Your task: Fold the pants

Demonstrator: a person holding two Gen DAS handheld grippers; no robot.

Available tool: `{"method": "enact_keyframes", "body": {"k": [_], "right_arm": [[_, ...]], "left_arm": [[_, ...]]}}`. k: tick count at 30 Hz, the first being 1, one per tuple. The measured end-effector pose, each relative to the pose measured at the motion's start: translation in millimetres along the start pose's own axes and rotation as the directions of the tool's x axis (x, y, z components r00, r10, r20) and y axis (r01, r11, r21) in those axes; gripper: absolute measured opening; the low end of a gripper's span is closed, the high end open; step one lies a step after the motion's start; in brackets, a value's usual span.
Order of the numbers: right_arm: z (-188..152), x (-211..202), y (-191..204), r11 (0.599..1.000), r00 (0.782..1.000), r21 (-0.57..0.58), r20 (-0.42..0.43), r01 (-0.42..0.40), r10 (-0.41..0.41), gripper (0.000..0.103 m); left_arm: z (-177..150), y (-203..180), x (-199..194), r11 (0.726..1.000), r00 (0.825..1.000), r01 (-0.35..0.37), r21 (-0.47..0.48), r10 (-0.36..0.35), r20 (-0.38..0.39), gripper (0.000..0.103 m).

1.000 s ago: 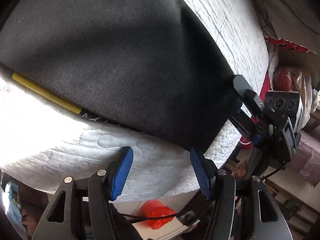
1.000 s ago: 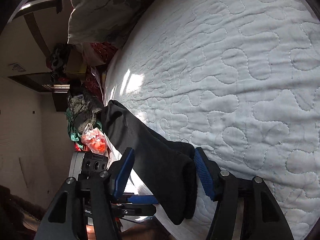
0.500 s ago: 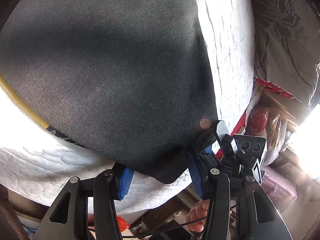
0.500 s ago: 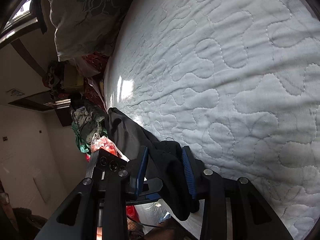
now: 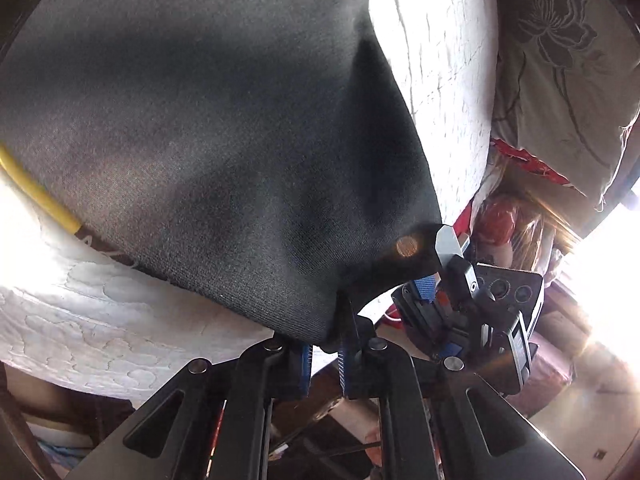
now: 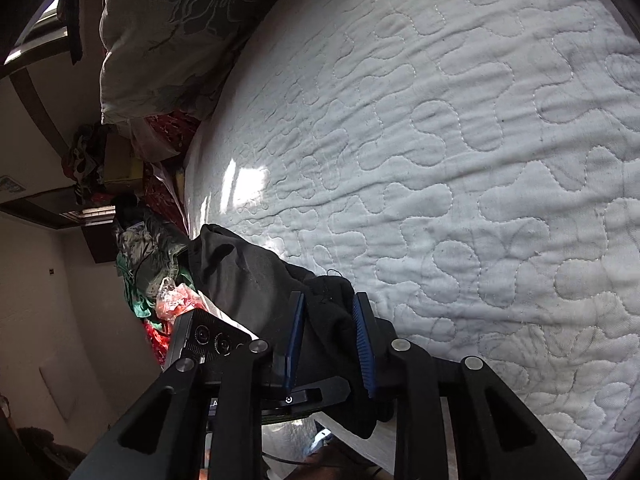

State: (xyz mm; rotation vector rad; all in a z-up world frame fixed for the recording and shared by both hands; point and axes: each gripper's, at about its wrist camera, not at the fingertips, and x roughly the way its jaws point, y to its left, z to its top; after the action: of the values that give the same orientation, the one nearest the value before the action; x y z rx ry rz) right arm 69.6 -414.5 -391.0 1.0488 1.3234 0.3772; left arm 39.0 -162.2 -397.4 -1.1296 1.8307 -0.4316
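Observation:
Black pants point(image 5: 200, 140) with a yellow side stripe point(image 5: 36, 192) lie spread on the white quilted bed point(image 5: 440, 60). My left gripper point(image 5: 324, 350) is shut on the pants' near edge, which hangs over the bed's side. Just right of it, my right gripper point(image 5: 434, 268) grips the pants' corner. In the right wrist view the black cloth point(image 6: 248, 276) is bunched between the blue pads point(image 6: 362, 332) of my right gripper point(image 6: 326, 316); its jaws are closing and press on the cloth. The left gripper's camera housing point(image 6: 208, 338) shows at the lower left.
The quilted mattress point(image 6: 460, 160) stretches ahead of the right gripper. A floral pillow point(image 6: 168, 32) lies at the bed's head. Beside the bed are red plastic bags point(image 6: 176, 300), a heap of clothes point(image 6: 144, 248) and boxes. The bed's edge runs right under both grippers.
The left jaws closed from wide open onto the pants' edge. The right jaws narrowed onto the bunched cloth. The left view rolled and the corner lifted slightly.

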Motion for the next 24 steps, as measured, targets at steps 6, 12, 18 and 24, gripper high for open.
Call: {"method": "enact_keyframes", "body": {"k": [6, 12, 18, 24], "right_arm": [[-2, 5, 16, 0.988, 0.989, -0.060, -0.010, 0.143, -0.144, 0.024], [-5, 29, 25, 0.914, 0.936, -0.219, -0.009, 0.341, -0.351, 0.023], [-5, 16, 26, 0.934, 0.953, -0.196, 0.010, 0.298, -0.301, 0.016], [-7, 2, 54, 0.940, 0.962, -0.212, 0.003, 0.267, -0.272, 0.014]], "left_arm": [[6, 2, -15, 1.000, 1.000, -0.005, 0.001, 0.005, -0.012, 0.009], [20, 3, -21, 0.999, 0.999, -0.015, -0.028, 0.014, -0.029, 0.009], [22, 6, -27, 0.999, 0.999, 0.007, -0.045, -0.008, -0.035, 0.009], [21, -2, -42, 0.999, 0.999, 0.027, -0.037, -0.028, -0.039, 0.009]]}}
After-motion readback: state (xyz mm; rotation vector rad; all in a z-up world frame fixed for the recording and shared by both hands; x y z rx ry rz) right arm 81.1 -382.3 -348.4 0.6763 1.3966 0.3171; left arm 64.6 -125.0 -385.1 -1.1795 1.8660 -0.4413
